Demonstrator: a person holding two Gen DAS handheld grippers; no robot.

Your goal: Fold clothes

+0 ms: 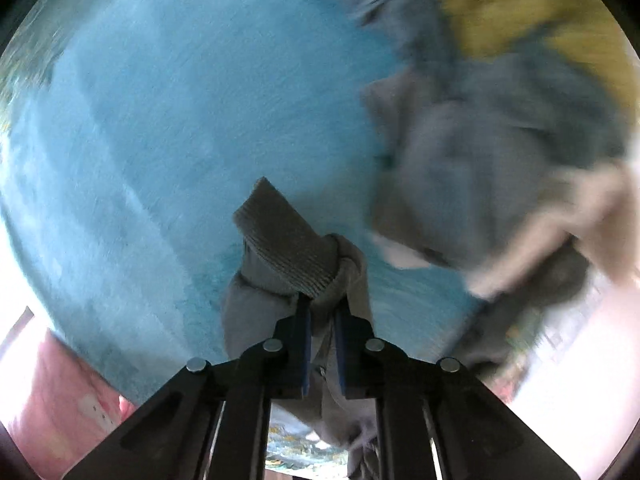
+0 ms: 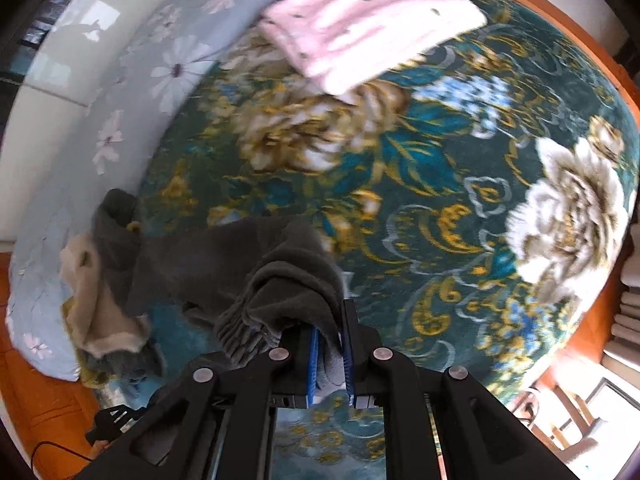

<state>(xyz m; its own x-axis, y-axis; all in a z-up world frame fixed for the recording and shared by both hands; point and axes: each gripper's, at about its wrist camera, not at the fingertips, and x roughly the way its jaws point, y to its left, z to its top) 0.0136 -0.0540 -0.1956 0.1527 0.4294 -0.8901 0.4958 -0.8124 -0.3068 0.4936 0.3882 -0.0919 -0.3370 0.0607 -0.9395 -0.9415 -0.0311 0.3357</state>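
Note:
A grey sweater with a cream fleece lining (image 1: 492, 152) hangs blurred at the right of the left wrist view. My left gripper (image 1: 323, 308) is shut on its ribbed cuff (image 1: 288, 236), held in the air. In the right wrist view my right gripper (image 2: 330, 332) is shut on another ribbed edge (image 2: 280, 284) of the same sweater, and the rest of the garment (image 2: 120, 280) trails down to the left over the bed, showing its cream lining.
A dark teal floral blanket (image 2: 460, 160) covers the bed. A folded pink cloth (image 2: 372, 16) lies at its far side. A pale blue daisy-print sheet (image 2: 132, 92) runs along the left edge. Orange wooden floor (image 2: 36, 392) lies at lower left.

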